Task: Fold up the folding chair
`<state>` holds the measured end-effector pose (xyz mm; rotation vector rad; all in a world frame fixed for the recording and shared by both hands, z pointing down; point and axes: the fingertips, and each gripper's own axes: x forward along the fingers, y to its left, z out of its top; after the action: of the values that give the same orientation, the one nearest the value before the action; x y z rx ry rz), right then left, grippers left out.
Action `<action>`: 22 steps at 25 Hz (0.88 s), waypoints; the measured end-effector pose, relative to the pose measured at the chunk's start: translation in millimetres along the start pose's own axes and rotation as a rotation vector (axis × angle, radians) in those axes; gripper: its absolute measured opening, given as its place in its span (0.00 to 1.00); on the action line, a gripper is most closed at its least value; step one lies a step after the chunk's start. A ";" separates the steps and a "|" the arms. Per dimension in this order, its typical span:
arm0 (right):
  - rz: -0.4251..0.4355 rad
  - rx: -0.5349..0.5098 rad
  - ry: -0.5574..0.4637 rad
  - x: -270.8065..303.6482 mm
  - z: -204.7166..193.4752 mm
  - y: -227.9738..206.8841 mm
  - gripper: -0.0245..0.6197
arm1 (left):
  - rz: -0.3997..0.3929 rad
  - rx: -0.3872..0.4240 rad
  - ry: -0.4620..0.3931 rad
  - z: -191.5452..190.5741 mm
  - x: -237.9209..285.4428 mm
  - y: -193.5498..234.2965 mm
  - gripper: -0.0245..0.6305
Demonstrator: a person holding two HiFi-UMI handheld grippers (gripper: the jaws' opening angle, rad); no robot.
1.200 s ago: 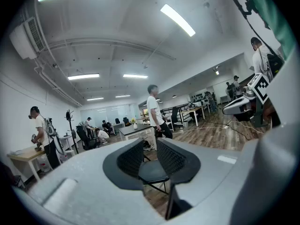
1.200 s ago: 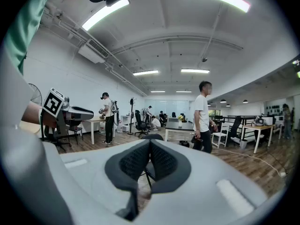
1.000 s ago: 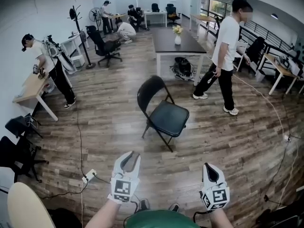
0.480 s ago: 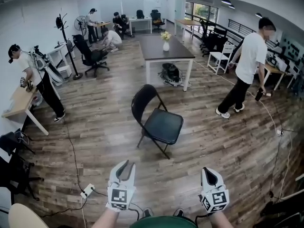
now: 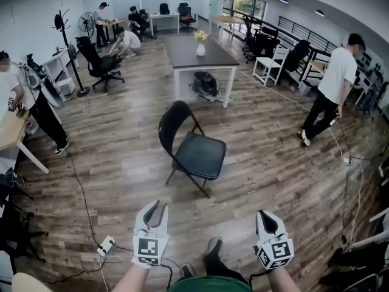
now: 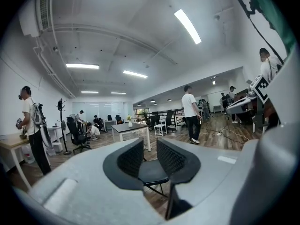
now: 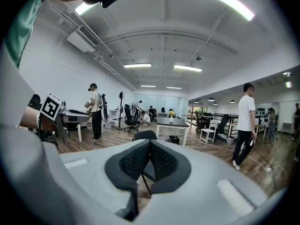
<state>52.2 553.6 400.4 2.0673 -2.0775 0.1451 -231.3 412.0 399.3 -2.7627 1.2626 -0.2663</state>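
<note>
A black folding chair (image 5: 199, 153) stands unfolded on the wood floor, its round backrest (image 5: 173, 126) to the left of the seat. Both grippers are held low in front of me, short of the chair and apart from it. The left gripper (image 5: 155, 208) is shut with nothing in it; in the left gripper view (image 6: 150, 148) the chair seat (image 6: 152, 170) shows past its pads. Also shut and empty is the right gripper (image 5: 265, 215); the right gripper view (image 7: 150, 145) shows the chair's backrest (image 7: 144, 135) just over the jaws.
A dark-topped table (image 5: 196, 52) with a vase stands behind the chair, a black bag (image 5: 206, 84) under it. A person (image 5: 331, 90) walks at the right near a floor cable (image 5: 340, 148). A power strip (image 5: 104, 245) and cord lie left of my feet. Another person (image 5: 36, 105) stands by a desk at the left.
I have come closer to the chair, and both shut grippers have moved forward with me. The person in white has walked off to the right. The chair has not moved.
</note>
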 end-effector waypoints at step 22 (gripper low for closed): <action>0.131 0.125 0.005 208.3 -12.7 -140.6 0.04 | 0.092 0.027 0.139 6.2 195.6 -9.5 0.18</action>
<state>194.0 351.1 446.8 1.9945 -2.2544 0.3070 -97.3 270.2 418.1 -2.6951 1.4022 -0.4719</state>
